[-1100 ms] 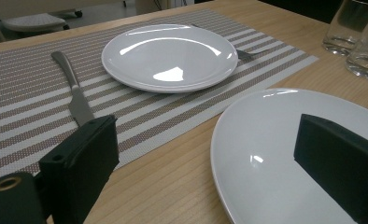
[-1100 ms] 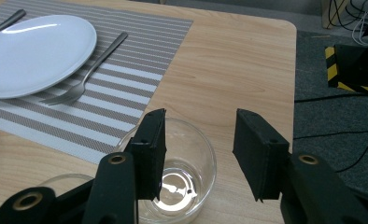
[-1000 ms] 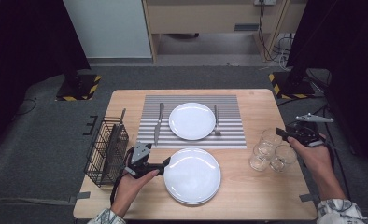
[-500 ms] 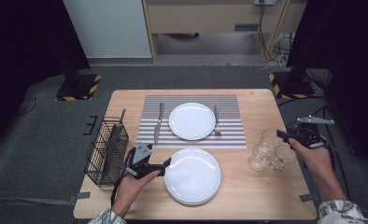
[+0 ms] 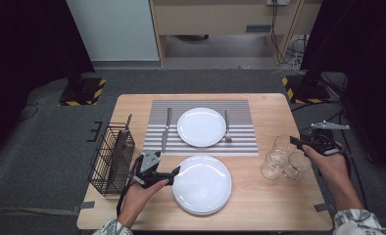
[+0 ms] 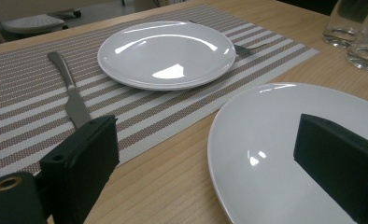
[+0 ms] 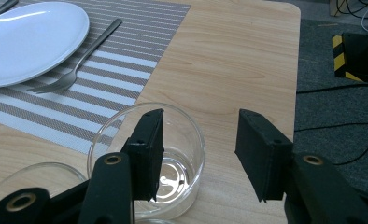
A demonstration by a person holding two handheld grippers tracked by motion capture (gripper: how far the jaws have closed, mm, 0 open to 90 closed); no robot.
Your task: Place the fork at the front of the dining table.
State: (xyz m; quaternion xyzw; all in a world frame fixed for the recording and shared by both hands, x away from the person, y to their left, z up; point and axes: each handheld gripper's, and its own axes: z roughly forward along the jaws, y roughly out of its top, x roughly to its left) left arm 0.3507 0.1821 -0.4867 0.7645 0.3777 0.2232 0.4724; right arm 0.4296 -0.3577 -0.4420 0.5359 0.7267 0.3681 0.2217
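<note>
— Straddling the near round white plate (image 6: 285, 140) rim with left tool (image 5: 174, 172), wide open, gripping nothing?
— Yes. Right tool (image 7: 198, 149) half open, one jaw inside clear glass tumbler (image 7: 173, 158) on wooden desk (image 7: 229, 60).

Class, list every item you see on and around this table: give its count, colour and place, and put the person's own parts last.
Table: one, light wood, centre.
Placemat: one, grey-striped, far half of table.
Plates: two, white; one on placemat, one on bare wood in front.
Knife: one, silver, left of far plate.
Fork: one, silver, right of far plate.
Glasses: three, clear, clustered at right.
Wire basket: one, black, left edge.
Left gripper: black, open at near plate's rim.
Right gripper: black, open, one finger inside a glass.
</note>
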